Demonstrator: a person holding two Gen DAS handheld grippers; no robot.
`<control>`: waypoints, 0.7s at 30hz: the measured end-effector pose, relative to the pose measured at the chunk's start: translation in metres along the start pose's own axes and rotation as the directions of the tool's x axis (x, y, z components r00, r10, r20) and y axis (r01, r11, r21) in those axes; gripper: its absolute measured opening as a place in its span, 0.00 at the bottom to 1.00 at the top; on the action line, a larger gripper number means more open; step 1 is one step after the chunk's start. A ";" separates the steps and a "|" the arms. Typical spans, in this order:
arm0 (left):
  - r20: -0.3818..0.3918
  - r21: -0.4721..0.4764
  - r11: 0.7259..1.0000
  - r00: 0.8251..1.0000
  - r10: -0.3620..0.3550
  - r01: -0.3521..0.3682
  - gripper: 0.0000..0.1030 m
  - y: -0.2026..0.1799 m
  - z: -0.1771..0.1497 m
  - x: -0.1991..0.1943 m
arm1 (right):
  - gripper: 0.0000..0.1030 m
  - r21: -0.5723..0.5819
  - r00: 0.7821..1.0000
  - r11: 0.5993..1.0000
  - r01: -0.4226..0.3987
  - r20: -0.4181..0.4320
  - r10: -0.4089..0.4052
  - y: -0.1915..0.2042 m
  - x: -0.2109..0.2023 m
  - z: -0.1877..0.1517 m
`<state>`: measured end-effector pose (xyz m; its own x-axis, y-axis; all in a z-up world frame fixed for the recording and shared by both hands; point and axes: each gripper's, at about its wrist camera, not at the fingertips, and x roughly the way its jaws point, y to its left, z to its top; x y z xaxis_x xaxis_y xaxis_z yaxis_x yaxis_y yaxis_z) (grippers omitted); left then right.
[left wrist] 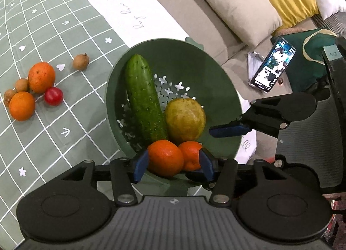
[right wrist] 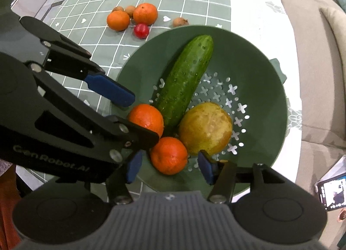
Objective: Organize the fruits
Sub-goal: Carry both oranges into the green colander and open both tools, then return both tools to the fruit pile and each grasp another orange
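A green colander [left wrist: 183, 53] [right wrist: 248, 55] holds a cucumber [left wrist: 142, 98] [right wrist: 186, 79], a yellow-green fruit [left wrist: 186, 118] [right wrist: 205, 129] and two oranges. My left gripper [left wrist: 174, 166] [right wrist: 140, 118] is open astride the nearer-left orange [left wrist: 165, 157] [right wrist: 146, 120], its pads not pressing. My right gripper [right wrist: 169, 169] is open around the other orange [left wrist: 191, 154] [right wrist: 168, 156], with gaps on both sides; one of its fingers [left wrist: 229, 131] reaches in from the right. Two more oranges [left wrist: 41, 77] [left wrist: 21, 106], a red tomato [left wrist: 53, 96] and brown longans [left wrist: 81, 61] lie on the checked tablecloth [left wrist: 54, 131].
The colander sits near the table's edge beside a beige sofa [left wrist: 205, 18] with cushions [left wrist: 237, 5]. A lit phone [left wrist: 272, 66] leans on the sofa seat. The loose fruit cluster [right wrist: 134, 18] lies on the cloth beyond the colander.
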<state>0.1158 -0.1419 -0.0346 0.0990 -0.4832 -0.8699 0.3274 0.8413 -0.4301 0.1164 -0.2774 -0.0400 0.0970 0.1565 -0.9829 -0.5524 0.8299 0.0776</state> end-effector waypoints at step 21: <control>0.282 0.021 0.988 0.949 0.141 -0.153 0.61 0.029 -0.023 -0.091 | 0.65 0.182 0.946 0.981 0.073 0.298 -0.126 0.038 -0.062 0.013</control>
<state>0.0942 -0.0678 0.0268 0.4055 -0.4083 -0.8179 0.3284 0.9000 -0.2865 0.1006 -0.2488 0.0257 0.4082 0.2037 -0.8899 -0.3839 0.9227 0.0351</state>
